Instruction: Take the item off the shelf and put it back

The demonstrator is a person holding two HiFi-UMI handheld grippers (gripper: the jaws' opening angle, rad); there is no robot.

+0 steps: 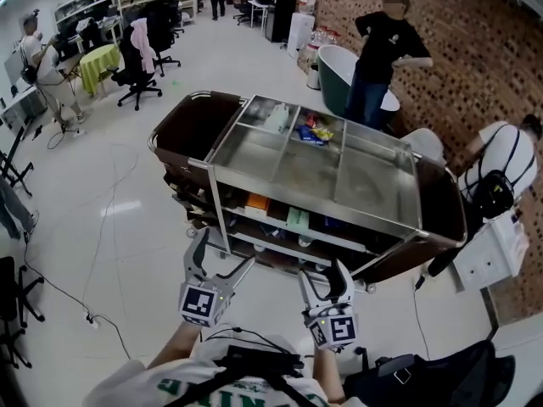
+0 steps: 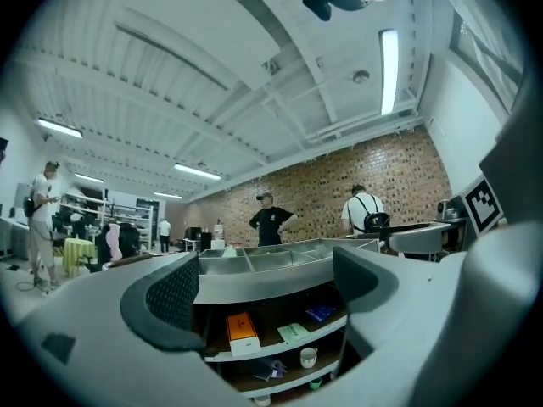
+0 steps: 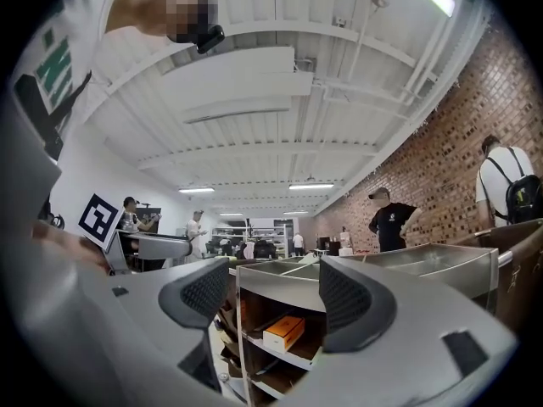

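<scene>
A steel cart [image 1: 316,170] with open shelves stands in front of me. On its middle shelf lies an orange-and-white box [image 1: 257,203] [image 2: 242,332] [image 3: 284,332], with a green packet [image 1: 298,219] [image 2: 293,332] to its right. A white cup [image 2: 308,357] sits on the shelf below. My left gripper [image 1: 216,265] [image 2: 267,291] hangs short of the cart, jaws apart with nothing between them. My right gripper [image 1: 327,274] [image 3: 278,299] is beside it, open and empty. Both point at the shelves and touch nothing.
The cart's top tray holds a blue-and-yellow packet [image 1: 314,132] and a pale bottle [image 1: 277,119]. A person in black [image 1: 380,53] stands behind the cart by a white tub [image 1: 339,75]. Another person with a backpack [image 1: 501,164] is at the right. A cable [image 1: 76,303] runs along the floor on the left.
</scene>
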